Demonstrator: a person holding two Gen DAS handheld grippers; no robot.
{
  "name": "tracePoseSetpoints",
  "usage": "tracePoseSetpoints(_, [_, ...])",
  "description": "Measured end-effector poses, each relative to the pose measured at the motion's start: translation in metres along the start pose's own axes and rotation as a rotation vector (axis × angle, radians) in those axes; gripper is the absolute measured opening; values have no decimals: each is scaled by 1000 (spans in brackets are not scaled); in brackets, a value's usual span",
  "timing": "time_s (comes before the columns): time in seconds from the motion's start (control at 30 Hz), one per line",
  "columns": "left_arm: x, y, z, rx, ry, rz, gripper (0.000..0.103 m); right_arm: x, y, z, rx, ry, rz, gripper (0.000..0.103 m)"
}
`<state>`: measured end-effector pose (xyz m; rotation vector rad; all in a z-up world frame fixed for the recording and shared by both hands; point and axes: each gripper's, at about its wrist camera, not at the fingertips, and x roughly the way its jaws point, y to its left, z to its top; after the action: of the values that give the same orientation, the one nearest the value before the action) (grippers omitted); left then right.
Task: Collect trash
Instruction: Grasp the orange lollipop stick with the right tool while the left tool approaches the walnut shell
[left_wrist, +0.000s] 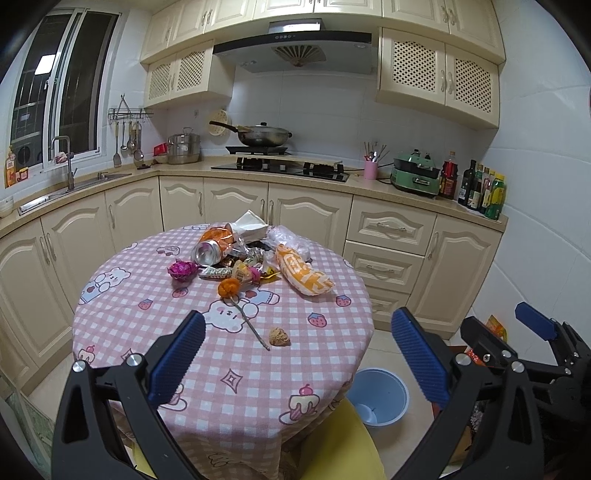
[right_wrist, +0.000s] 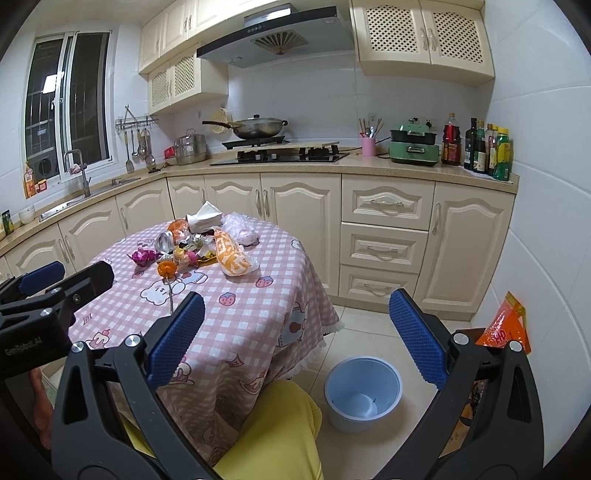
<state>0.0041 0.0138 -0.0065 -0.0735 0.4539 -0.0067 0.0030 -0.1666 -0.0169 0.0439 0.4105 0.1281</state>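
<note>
Left wrist view, left to right. The left tool (left_wrist: 297, 354) fills the lower frame, its blue pads spread wide and holding nothing, above the near edge of the round counter (left_wrist: 155, 332) with its pink checked cloth. At frame centre the trash lies clustered: a purple wrapper (left_wrist: 181, 270), a tipped metal can (left_wrist: 207, 253), an orange flower on a stem (left_wrist: 229, 288), crumpled wrappers (left_wrist: 243, 267), white tissues (left_wrist: 251, 227), and an orange snack bag (left_wrist: 303, 275). A walnut (left_wrist: 279, 336) lies apart, nearer the tool. At lower right, the blue bin (left_wrist: 376, 397) stands on the floor beside the counter. The right tool (left_wrist: 509, 326) appears at the right edge, its pads likewise spread and empty.

Right wrist view. The bin (right_wrist: 364, 393) sits at lower centre, between the right tool's spread pads.
</note>
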Motion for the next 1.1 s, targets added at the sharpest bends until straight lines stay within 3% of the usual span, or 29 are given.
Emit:
tracePoseSetpoints(0.27, [7,28,0,-50,21,42,99,24,35,2,-51,52,85,98])
tracePoseSetpoints(0.7, [32,119,0,-191,88,221,99,97,111,16,-113,146,220,98])
tracePoseSetpoints(0.93, [47,163,0,-246,133,294,99,145,153,22,-105,230,295,98])
tracePoseSetpoints(1.1, [66,186,3,-271,167,332,99,180,172,24,-87,312,300,98])
